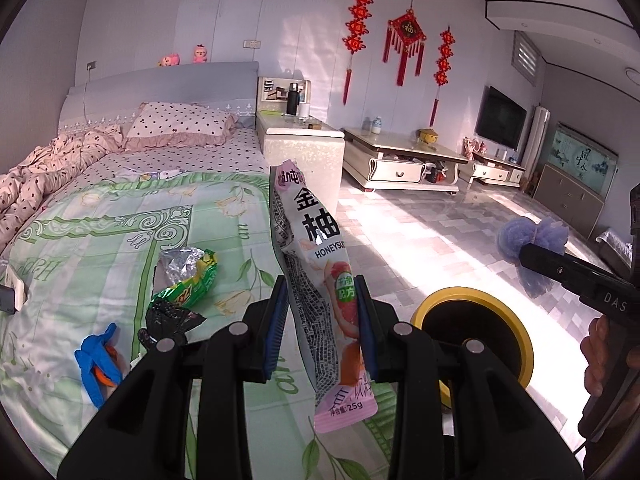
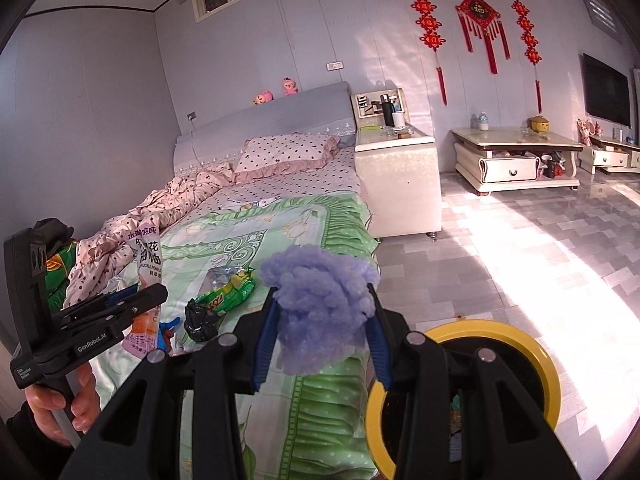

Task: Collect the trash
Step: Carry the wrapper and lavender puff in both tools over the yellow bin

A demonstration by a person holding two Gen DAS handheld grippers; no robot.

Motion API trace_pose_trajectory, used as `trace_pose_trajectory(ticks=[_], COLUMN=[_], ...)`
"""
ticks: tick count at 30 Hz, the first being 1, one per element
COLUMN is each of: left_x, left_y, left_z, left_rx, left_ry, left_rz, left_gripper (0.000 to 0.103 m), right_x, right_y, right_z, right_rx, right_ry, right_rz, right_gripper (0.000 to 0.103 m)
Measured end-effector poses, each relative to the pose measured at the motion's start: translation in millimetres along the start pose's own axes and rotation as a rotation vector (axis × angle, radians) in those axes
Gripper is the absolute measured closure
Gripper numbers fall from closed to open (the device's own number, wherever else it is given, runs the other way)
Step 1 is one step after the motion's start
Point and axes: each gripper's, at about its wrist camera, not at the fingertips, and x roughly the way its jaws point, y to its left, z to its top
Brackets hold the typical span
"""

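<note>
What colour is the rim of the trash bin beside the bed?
Yellow, around a dark inside. The trash bin shows best in the right wrist view, on the floor beside the bed.

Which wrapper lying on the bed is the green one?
The crinkly green wrapper with its silver inside showing. The black wrapper touches it on the nearer side, and the pink-and-white packet is held up by the left gripper.

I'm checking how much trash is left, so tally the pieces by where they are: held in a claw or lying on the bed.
Held in a claw: 2, the pink snack packet and the purple fluffy wad
Lying on the bed: 3, the green wrapper, the black wrapper and the blue glove
Total: 5
</note>
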Motion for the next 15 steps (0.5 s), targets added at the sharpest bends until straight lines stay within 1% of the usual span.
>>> trace_pose_trajectory(ticks=[10,15], left_x=[37,64], left_y=[-58,-87], left_z=[14,15], left_rx=[0.050,0.085], left_ry=[0.025,0.047], left_rz=[-0.090,-0.129], left_gripper=[0.072,0.072], right_x=[-18,-20], right_y=[-46,-74], right_z=[5,4], right_rx=[0.054,0.091], right_ry=[-0.038,-0.034], right_rz=[-0.089,-0.128], right_gripper=[0.065,0.065])
